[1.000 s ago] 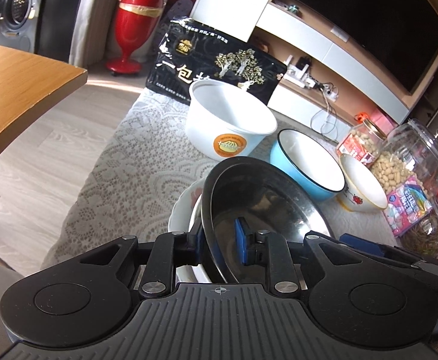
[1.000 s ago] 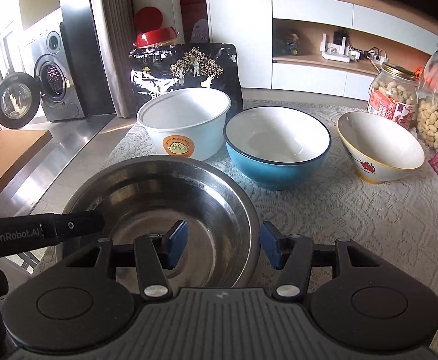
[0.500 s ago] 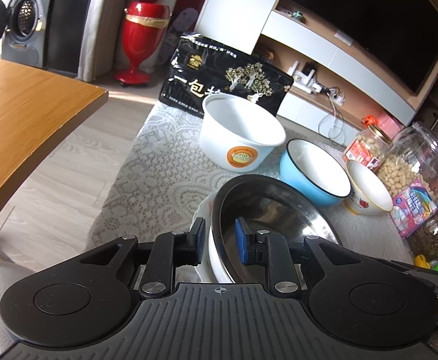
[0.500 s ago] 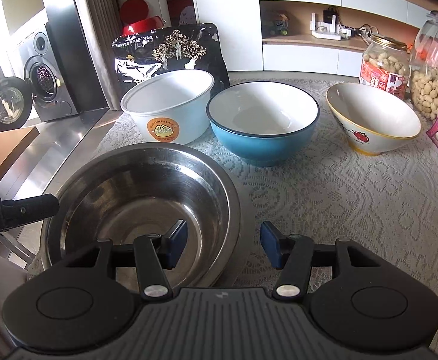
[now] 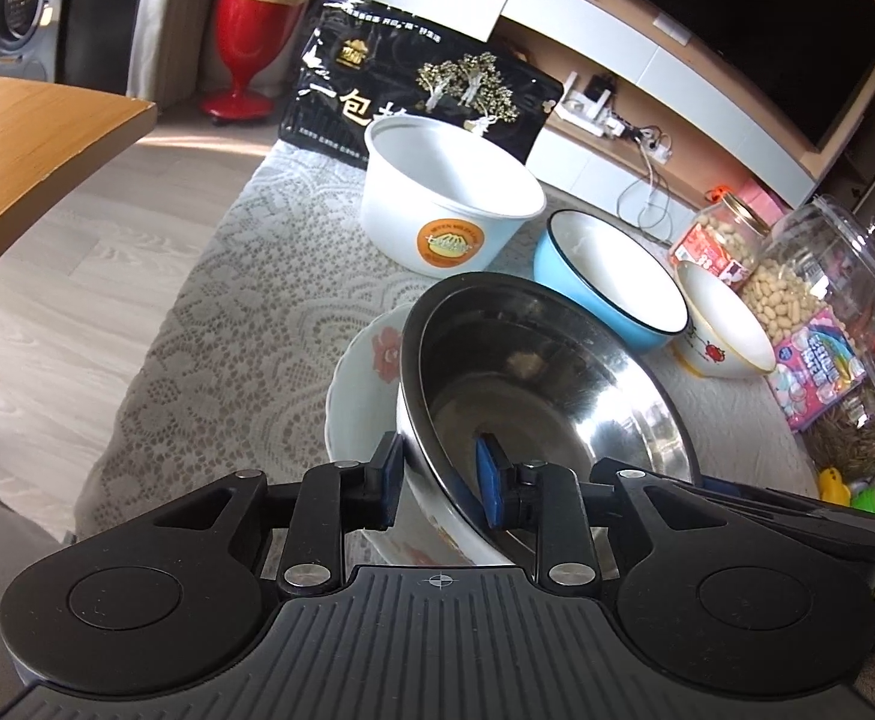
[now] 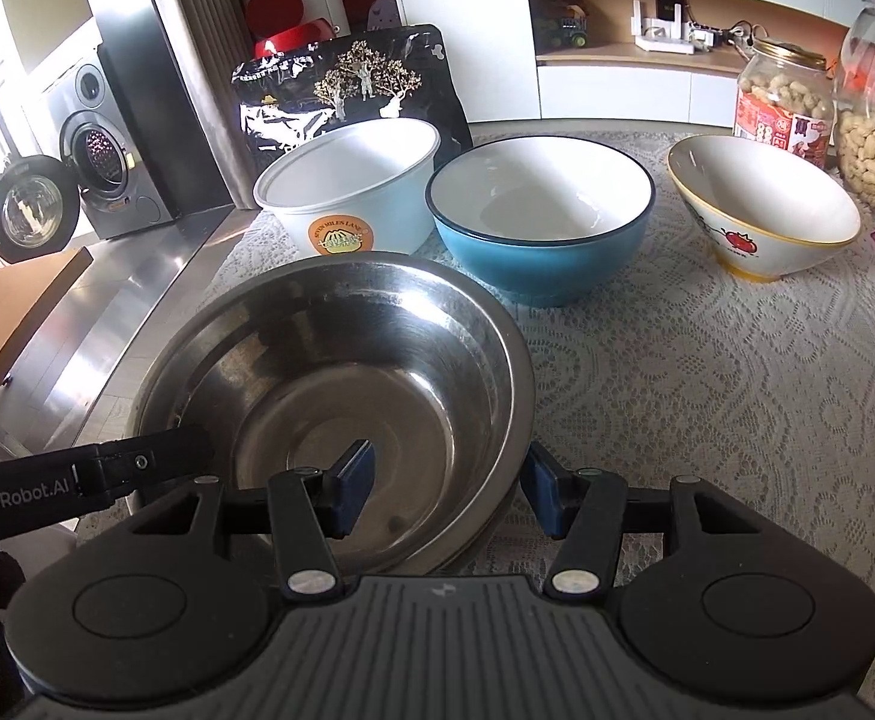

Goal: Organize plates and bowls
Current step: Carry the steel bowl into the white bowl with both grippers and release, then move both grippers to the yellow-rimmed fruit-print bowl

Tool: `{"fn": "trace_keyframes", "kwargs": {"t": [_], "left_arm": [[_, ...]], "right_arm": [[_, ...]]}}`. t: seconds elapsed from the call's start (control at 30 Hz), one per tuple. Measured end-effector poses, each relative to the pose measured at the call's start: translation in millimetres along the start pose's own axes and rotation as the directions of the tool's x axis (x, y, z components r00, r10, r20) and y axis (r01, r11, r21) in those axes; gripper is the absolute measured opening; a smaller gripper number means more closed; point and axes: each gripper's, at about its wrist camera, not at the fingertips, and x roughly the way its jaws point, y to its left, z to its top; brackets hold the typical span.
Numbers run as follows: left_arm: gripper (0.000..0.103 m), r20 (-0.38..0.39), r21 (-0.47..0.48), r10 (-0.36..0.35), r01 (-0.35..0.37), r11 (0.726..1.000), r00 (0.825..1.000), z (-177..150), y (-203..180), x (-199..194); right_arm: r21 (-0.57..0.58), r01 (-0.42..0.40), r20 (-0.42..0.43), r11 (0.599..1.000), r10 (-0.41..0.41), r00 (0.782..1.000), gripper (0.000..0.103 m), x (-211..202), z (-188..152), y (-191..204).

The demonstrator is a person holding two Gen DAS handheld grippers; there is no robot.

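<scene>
My left claw (image 5: pixel 437 480) has just been opening around the steel bowl (image 5: pixel 533 384) rim, releasing it nested in the floral bowl (image 5: pixel 365 384); right claw (image 6: pixel 446 495) straddles the rim loosely.

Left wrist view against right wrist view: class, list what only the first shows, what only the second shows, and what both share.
Only the left wrist view: a floral plate under the steel bowl, and a dark screen.

Only the right wrist view: the left gripper reaching in at the steel bowl's rim, and a washing machine's open door.

Both: steel bowl, white tub, blue bowl, lace cloth.
</scene>
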Motion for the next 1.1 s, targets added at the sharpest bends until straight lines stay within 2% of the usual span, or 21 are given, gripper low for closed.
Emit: {"fn": "trace_keyframes", "kwargs": {"t": [0.2, 0.3, 0.43, 0.63, 0.73, 0.83, 1.1], "left_arm": [[0.026, 0.006, -0.003, -0.013, 0.013, 1.000, 1.000, 2.7, 3.2, -1.5], [0.024, 0.053, 0.014, 0.021, -0.022, 1.000, 0.998, 5.9, 1.2, -12.3], [0.024, 0.093, -0.007, 0.030, -0.029, 1.000, 0.995, 11.1, 7.1, -21.8], [0.026, 0.068, -0.001, 0.069, -0.069, 0.998, 0.995, 9.8, 12.3, -13.7], [0.019, 0.044, 0.007, 0.126, -0.126, 0.992, 0.991, 8.4, 16.5, -7.8], [0.019, 0.011, -0.025, 0.114, -0.114, 0.993, 0.993, 5.7, 25.9, -2.8], [0.019, 0.062, -0.058, 0.042, -0.038, 0.998, 0.997, 8.1, 25.0, -15.1]], "right_arm": [[-0.010, 0.006, -0.001, 1.000, -0.006, 1.000, 0.055, -0.4, 0.0, 1.0], [-0.034, 0.037, 0.013, 0.999, -0.037, 0.999, 0.055, -1.0, -0.9, 3.6], [-0.049, 0.090, 0.032, 0.995, -0.088, 0.996, 0.055, -1.8, -0.1, 2.5], [-0.043, 0.104, 0.032, 0.994, -0.103, 0.994, 0.055, -2.8, 0.7, -2.2], [-0.042, 0.104, 0.034, 0.994, -0.102, 0.994, 0.055, -3.8, 1.2, -2.7], [-0.045, 0.101, 0.032, 0.994, -0.100, 0.995, 0.055, -3.0, 1.0, -2.5], [-0.034, 0.107, -0.003, 0.994, -0.107, 0.994, 0.055, 5.9, -1.9, -5.9]]}}
